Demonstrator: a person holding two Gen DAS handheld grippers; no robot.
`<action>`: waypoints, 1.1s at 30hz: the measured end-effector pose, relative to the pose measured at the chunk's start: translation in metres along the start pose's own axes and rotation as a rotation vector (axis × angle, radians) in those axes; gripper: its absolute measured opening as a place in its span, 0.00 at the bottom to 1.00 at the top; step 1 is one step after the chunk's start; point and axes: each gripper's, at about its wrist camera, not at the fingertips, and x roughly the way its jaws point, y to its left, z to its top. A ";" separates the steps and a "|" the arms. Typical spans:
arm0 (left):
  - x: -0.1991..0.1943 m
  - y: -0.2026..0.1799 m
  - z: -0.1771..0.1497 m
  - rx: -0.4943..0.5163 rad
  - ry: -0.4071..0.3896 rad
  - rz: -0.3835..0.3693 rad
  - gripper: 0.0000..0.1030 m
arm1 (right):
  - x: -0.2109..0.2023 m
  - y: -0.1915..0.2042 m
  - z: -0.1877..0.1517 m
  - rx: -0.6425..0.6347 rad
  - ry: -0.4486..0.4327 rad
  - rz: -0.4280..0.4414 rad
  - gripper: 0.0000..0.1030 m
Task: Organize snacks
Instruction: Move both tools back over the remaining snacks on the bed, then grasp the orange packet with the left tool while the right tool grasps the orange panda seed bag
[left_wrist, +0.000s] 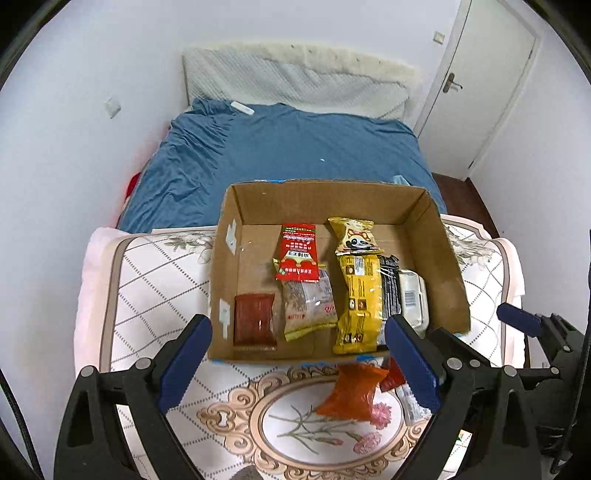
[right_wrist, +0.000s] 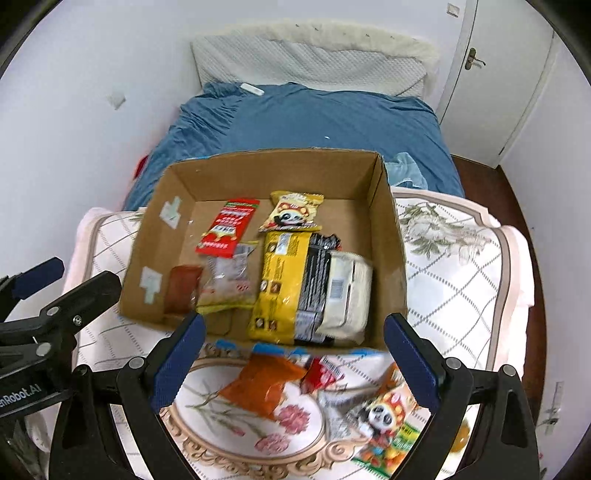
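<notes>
Both the left tongs (left_wrist: 297, 354) and the right tongs (right_wrist: 293, 354) hang spread wide with nothing between them, above the near edge of the cardboard box (right_wrist: 388, 229) on the patterned surface (right_wrist: 454, 266). Seven packets or so already lie inside. Still outside, just before the box: an orange packet (right_wrist: 264, 387), a small red packet (right_wrist: 321, 374) and a panda packet (right_wrist: 384, 424). By my judgement, well over half is done.

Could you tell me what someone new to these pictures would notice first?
An open cardboard box on the patterned table holds snack packets, the yellow packet brightest. An orange packet lies outside, before the box. Both the left hand-held gripper and right hand-held gripper hover open.
</notes>
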 end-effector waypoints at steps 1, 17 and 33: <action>-0.006 -0.002 -0.006 0.004 -0.010 0.008 0.93 | -0.003 -0.003 -0.006 0.011 0.000 0.011 0.96; 0.099 -0.045 -0.090 0.066 0.317 -0.010 0.93 | 0.071 -0.096 -0.123 0.294 0.236 0.066 0.93; 0.212 -0.109 -0.101 0.248 0.508 0.000 0.90 | 0.104 -0.114 -0.168 0.390 0.343 0.090 0.85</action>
